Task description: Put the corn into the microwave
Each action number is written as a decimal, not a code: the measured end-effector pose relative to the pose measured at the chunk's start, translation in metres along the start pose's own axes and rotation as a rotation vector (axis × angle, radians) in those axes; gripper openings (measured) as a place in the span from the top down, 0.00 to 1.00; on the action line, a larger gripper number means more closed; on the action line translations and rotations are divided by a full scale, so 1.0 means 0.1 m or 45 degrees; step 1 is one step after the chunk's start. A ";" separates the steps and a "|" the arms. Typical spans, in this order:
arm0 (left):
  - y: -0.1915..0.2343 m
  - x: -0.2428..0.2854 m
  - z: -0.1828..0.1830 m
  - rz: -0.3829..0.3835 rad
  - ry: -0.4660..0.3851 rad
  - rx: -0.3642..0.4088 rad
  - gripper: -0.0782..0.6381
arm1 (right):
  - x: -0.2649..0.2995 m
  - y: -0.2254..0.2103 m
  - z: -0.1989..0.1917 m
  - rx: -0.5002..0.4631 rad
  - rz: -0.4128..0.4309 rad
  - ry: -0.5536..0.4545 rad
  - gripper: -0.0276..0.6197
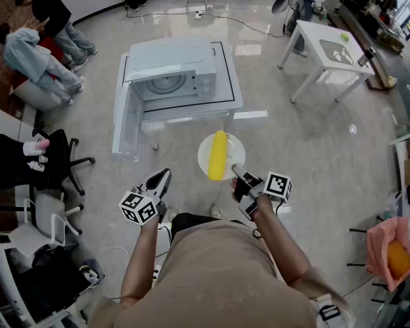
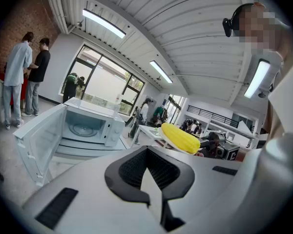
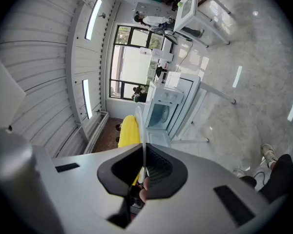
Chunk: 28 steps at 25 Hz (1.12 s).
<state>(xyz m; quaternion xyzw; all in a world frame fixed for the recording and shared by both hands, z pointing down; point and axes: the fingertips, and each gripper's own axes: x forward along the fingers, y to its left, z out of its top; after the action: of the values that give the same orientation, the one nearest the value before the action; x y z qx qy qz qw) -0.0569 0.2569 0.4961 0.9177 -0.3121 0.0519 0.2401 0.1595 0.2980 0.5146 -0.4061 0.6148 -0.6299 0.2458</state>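
Left gripper (image 1: pixel 164 176): I read its jaws as drawn together with nothing between them, and it is held just off the near left edge of the plate. Microwave (image 1: pixel 171 70): count one, with its door (image 1: pixel 128 118) swung fully open, standing on the low white stand (image 1: pixel 234 100) beyond the plate. Corn (image 1: pixel 218 154): count one cob, lying loose along the middle of the plate (image 1: pixel 203 159), count one, from far edge to near edge. I judge the cob stiff, fairly light and round enough to roll. The plate looks thin, hard and smooth, so breakable if dropped. Right gripper (image 1: pixel 237 171): jaws clamped on the plate's near right rim, which I judge the correct hold. The load overhangs the grip, so I would keep the plate level. Grippers: count two
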 end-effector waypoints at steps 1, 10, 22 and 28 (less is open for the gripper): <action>-0.02 0.00 -0.02 0.005 0.003 0.001 0.89 | -0.01 -0.02 0.00 0.005 0.001 0.003 0.93; -0.16 0.05 -0.09 0.046 0.034 0.030 0.89 | -0.10 -0.02 0.01 0.006 0.039 0.036 0.93; -0.29 0.12 -0.08 0.039 0.051 0.077 0.89 | -0.25 0.10 0.09 -0.006 0.120 0.028 0.93; -0.29 0.14 -0.09 0.031 0.071 0.090 0.89 | -0.29 0.11 0.07 -0.009 0.129 0.014 0.93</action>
<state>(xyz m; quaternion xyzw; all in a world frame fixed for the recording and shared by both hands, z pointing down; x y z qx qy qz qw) -0.0284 0.2737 0.4960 0.9200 -0.3144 0.0912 0.2153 0.1796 0.3162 0.4972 -0.3718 0.6382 -0.6166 0.2724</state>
